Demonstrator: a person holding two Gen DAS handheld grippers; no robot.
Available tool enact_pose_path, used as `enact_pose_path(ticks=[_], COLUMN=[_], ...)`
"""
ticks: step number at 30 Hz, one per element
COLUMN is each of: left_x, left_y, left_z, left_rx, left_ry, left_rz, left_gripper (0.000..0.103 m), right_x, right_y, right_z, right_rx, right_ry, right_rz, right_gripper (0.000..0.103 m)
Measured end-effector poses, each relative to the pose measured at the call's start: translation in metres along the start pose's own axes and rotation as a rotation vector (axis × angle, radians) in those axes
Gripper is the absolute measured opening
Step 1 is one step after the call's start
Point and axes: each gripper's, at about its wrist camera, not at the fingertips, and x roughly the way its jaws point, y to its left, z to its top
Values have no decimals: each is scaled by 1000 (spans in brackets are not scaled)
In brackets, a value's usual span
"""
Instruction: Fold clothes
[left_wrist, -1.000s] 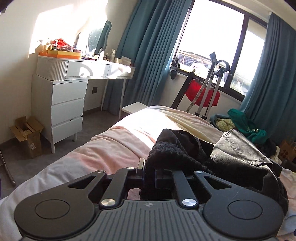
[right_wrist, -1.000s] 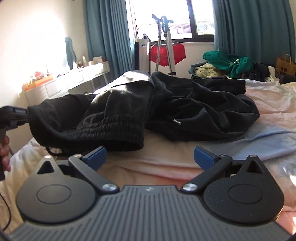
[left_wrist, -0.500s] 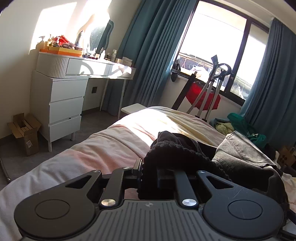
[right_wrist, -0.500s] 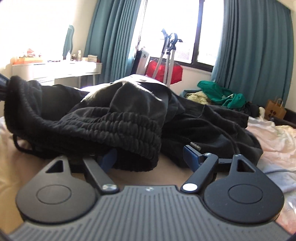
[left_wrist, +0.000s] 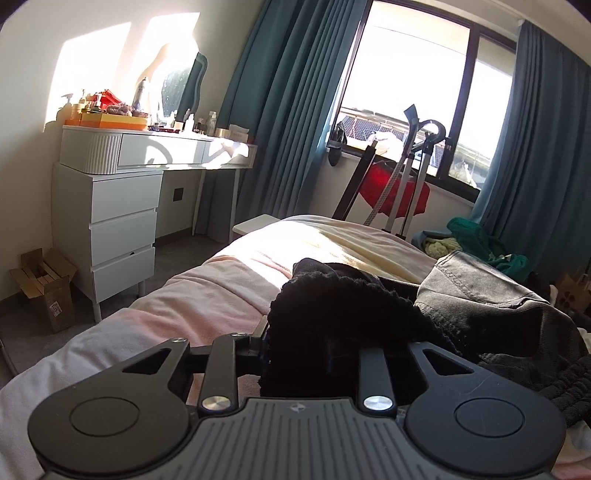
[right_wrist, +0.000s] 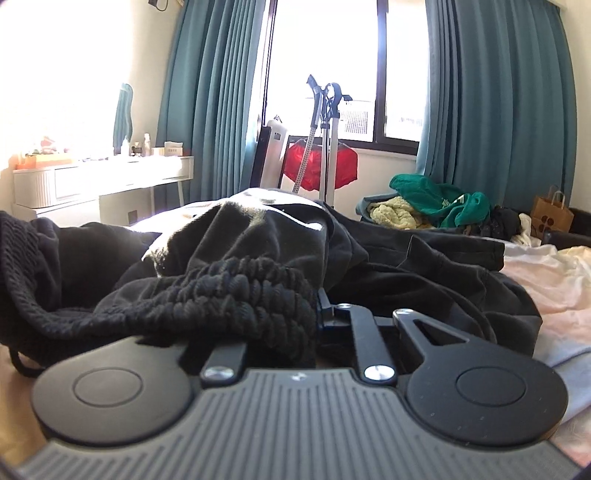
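Note:
Black sweatpants lie bunched on the pink-and-cream bed. In the left wrist view my left gripper has a thick ribbed fold of them between its fingers; the jaws are opening slightly and the cloth still fills the gap, hiding the right finger. In the right wrist view the gathered elastic waistband drapes over my right gripper, whose jaws are closing and pinch the waistband's edge. The rest of the sweatpants spread behind across the bed.
A white dresser and desk stand left of the bed, with a cardboard box on the floor. A steamer stand with a red item is by the window. Green and yellow clothes and a paper bag sit far right.
My right gripper moved in on the waistband and went from wide open to pinching it. The left jaws widened slightly around their fold, and the left hand shifted a little.

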Motion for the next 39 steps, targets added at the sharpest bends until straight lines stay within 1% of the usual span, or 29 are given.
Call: enact_pose_path(ticks=[3,7,9,12,14,17,19,21,24,25,27,29,30,34,36,37,39], left_x=[-3,-8,-12,-18,-20,-21,-22,-21,-22,-23,-24,-27,-30,-36,-37,-38,-36], left_y=[4,7,10,16,18,18,17,16,17,17,19,21,21,20,20,20,21], left_z=[-2,-2,-1,2,3,-1,-4,-5,-6,-6,-3,0,1,6,8,8,9], left_rx=[-22,-2,-15,-46,-51,-19,-1,9,11,10,-5,-25,-35,-39,-31,-32,-34], left_ry=[0,-7,-4,8,23,59,80,103,123,128,148,155,156,171,173,171,170], left_rz=[-20,-23,-39,-65,-74,-86,-91,-90,-80,-76,-71,-78,-80,-76,-64,-59,-39], left_gripper=[28,28,28,25,25,25,25,25,26,27,32,46,49,50,50,50,50], right_x=[-23,-61,-84,-111,-127,-134,-130,-121,-108,-105,-98,-100,-103,-125,-134,-138,-144], right_y=[2,4,4,6,11,21,26,29,28,25,18,13,12,13,15,15,18], right_z=[16,35,41,45,36,11,-4,-18,-37,-39,-40,-38,-36,-23,-15,-11,-3], right_rx=[-43,-97,-111,-88,-94,-102,-99,-42,24,66,156,182,176,96,63,49,4], right_ry=[-29,-4,27,104,188,327,382,448,489,499,518,518,506,425,405,394,374], right_rz=[-9,19,39,86,128,178,171,172,147,145,146,159,169,208,225,232,275], right_gripper=[12,12,12,12,13,15,15,15,15,15,15,16,17,19,24,27,40])
